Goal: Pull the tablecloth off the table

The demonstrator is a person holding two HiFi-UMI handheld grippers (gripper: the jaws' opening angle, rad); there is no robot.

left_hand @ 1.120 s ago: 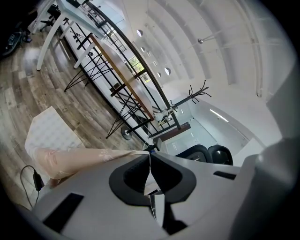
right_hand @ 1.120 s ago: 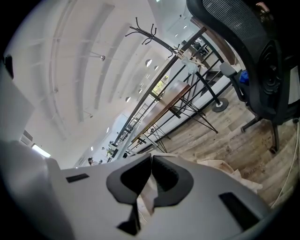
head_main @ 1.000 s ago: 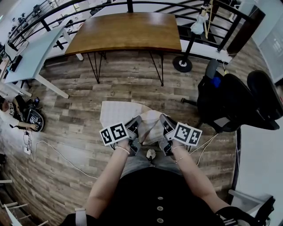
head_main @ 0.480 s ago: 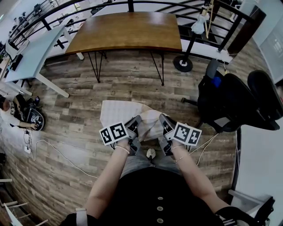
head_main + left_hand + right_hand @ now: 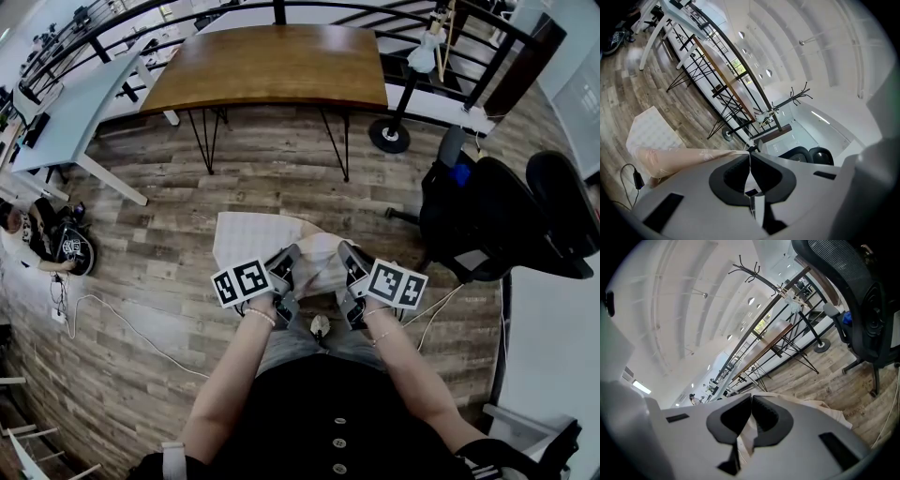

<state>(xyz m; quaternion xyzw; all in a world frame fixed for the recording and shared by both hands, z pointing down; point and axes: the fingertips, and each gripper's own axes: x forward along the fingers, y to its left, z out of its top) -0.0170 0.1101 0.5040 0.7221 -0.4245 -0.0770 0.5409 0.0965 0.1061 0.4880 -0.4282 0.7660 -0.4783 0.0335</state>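
The wooden table stands bare, well apart from me. The tablecloth hangs close before me over the floor, because my left gripper and right gripper each pinch its upper edge tightly.

Open floor before table; chair right

Pale cream tablecloth, gridded white underside showing, bunched and drooping, off the bench, pinched between left tool and right tool.
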